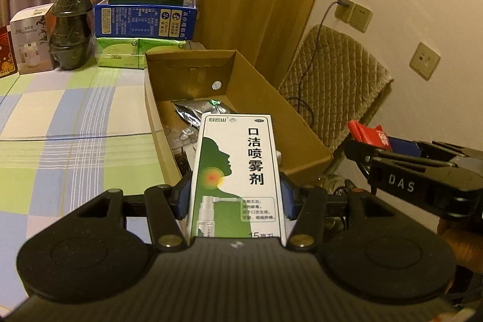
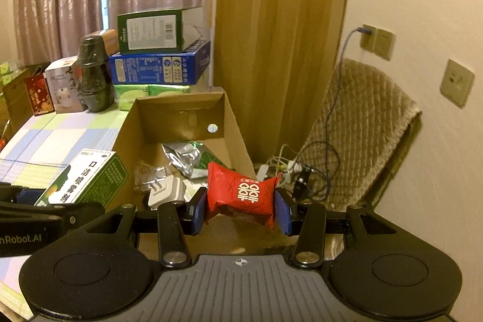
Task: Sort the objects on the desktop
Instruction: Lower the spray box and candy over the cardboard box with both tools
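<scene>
While both loads hover at the open brown cardboard box (image 2: pixel 229 122), seemingly for dropping in, the left gripper (image 1: pixel 235 195) pinches the white-green spray carton (image 1: pixel 235 171); the right gripper (image 2: pixel 241 212), at three o'clock, clamps the red crinkly candy packet (image 2: pixel 241 192).

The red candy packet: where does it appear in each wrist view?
Left wrist: red candy packet at the right edge, in the right gripper.
Right wrist: packet at lower centre, clamped between the jaws.
Shared landmark: open cardboard box, beyond it in both.

Both claws (image 1: pixel 237 195) (image 2: pixel 241 212) closed, loaded.
</scene>
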Demonstrator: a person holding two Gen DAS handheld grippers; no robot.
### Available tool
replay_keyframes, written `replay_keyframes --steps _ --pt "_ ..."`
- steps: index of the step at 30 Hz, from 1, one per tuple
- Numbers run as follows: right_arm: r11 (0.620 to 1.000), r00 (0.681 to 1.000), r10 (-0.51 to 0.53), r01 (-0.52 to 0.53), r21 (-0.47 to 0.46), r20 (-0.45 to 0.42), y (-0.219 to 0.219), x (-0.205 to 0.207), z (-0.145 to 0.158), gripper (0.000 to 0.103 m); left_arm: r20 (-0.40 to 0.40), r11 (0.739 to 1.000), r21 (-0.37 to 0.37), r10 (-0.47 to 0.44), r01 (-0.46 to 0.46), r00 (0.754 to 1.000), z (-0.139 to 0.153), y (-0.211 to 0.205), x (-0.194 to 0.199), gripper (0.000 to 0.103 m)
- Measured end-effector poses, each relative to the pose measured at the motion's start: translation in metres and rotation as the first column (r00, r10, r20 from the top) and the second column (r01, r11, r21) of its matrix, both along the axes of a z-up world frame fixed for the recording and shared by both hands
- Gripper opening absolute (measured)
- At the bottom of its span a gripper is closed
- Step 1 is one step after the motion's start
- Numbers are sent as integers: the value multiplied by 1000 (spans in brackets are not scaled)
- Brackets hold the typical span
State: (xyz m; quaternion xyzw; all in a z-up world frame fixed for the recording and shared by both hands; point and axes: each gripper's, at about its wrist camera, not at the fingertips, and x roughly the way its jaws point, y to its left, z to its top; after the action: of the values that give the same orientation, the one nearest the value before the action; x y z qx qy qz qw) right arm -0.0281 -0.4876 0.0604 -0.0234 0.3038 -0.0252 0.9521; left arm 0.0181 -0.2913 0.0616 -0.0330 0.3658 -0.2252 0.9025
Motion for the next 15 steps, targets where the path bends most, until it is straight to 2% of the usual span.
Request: replay_keyframes --steps 15 --pt "994 992 107 -109 -28 -62 15 59 -2 44 -22 999 -11 48 -49 999 -6 1 45 51"
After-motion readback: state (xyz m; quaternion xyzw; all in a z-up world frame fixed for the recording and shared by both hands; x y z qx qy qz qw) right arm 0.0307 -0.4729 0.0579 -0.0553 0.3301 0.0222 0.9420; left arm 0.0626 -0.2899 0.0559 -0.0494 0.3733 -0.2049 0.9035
